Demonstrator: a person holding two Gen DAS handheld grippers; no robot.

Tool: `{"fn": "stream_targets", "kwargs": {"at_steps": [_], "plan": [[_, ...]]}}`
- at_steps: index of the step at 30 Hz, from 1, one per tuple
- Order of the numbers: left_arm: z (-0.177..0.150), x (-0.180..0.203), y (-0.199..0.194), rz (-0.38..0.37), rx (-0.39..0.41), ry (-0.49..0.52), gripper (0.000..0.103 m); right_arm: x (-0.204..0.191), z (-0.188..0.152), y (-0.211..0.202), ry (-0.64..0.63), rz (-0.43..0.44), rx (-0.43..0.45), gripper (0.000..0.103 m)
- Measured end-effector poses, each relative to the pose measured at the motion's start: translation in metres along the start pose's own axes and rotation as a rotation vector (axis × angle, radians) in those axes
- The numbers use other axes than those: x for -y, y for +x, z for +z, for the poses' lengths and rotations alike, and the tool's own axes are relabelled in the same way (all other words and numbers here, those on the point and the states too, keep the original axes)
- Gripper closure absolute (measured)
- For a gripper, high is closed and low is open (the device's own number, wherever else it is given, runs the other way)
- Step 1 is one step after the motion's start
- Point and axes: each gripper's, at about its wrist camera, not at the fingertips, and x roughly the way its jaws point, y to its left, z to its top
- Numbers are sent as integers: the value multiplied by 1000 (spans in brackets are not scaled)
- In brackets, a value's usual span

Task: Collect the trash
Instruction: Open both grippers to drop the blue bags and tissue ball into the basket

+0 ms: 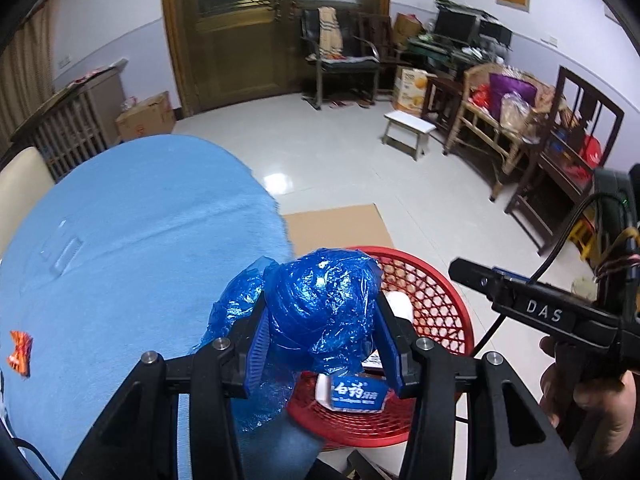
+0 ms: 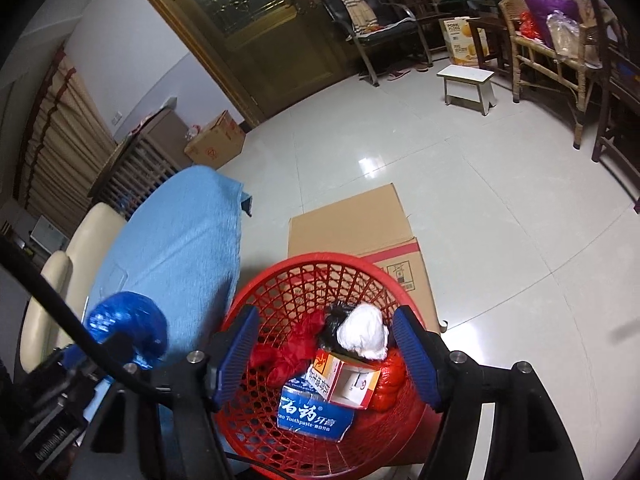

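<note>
My left gripper [image 1: 322, 332] is shut on a crumpled blue plastic bag [image 1: 320, 308], held above the table edge beside the red mesh basket [image 1: 436, 300]. The bag also shows in the right wrist view [image 2: 128, 328], left of the basket [image 2: 304, 280]. My right gripper [image 2: 324, 348] is open and empty, hovering over the basket. Inside the basket lie a blue toothpaste box [image 2: 316, 416], a small red and white carton [image 2: 348, 380], a white wad [image 2: 364, 336], black plastic and red wrappers. An orange wrapper [image 1: 20, 354] lies on the blue tablecloth [image 1: 132, 240].
A flattened cardboard sheet [image 2: 360, 224] lies on the tiled floor behind the basket. A cream chair [image 2: 60, 280] stands by the table. A small white stool [image 2: 468, 80], wooden chairs and boxes line the far wall.
</note>
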Motion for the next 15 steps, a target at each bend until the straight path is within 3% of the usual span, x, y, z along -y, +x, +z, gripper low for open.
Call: {"fn": "stream_targets", "kwargs": {"at_steps": [1, 3, 4, 8, 15], "plan": [[1, 2, 3, -8, -12, -2, 50, 1, 1, -2, 4, -1, 6, 30], [1, 4, 11, -26, -51, -6, 26, 2, 2, -5, 9, -2, 16, 30], [0, 5, 14, -26, -70, -5, 22, 3, 2, -7, 11, -3, 21, 30], [-4, -2, 12, -15, -80, -28, 22, 6, 3, -11, 17, -10, 30, 30], [-12, -53, -19, 40, -16, -142, 22, -6, -3, -7, -1, 2, 10, 30]]}}
